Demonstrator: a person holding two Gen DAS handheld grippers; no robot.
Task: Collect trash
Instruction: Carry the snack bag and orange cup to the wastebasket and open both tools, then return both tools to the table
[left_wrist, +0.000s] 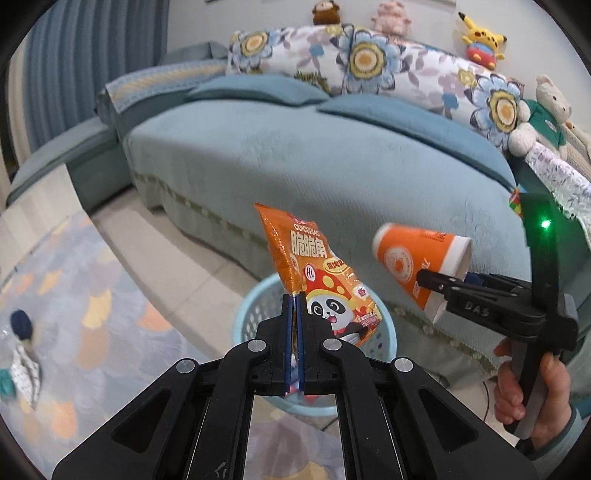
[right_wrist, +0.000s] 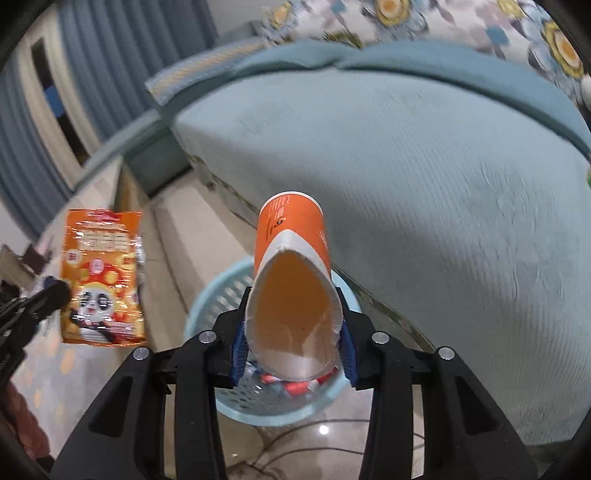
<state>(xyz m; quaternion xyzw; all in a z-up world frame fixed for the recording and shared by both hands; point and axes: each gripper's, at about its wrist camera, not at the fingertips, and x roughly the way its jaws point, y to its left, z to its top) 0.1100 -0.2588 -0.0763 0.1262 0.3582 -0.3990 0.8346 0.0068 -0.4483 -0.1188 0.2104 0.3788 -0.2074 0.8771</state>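
My left gripper (left_wrist: 294, 299) is shut on the lower edge of an orange snack bag (left_wrist: 314, 266) with a panda print, which stands up above a light blue perforated basket (left_wrist: 243, 314). My right gripper (right_wrist: 293, 299) is shut on an orange paper cup (right_wrist: 291, 229), its blue pads squeezing the white rim into an oval. The cup hangs tilted, base away from me, over the basket (right_wrist: 207, 295), where red and white scraps (right_wrist: 291, 386) lie. In the left wrist view the cup (left_wrist: 417, 254) and right gripper (left_wrist: 430, 282) are at right, held by a person's hand (left_wrist: 517, 387). The bag (right_wrist: 101, 277) and left gripper (right_wrist: 55, 291) show at left.
A large teal sofa (left_wrist: 295, 155) with floral cushions and plush toys rises right behind the basket. A patterned rug (left_wrist: 92, 295) covers the floor at left, with a small cloth item (left_wrist: 22, 365) on it. A cable (right_wrist: 295, 443) lies on the tiles near the basket.
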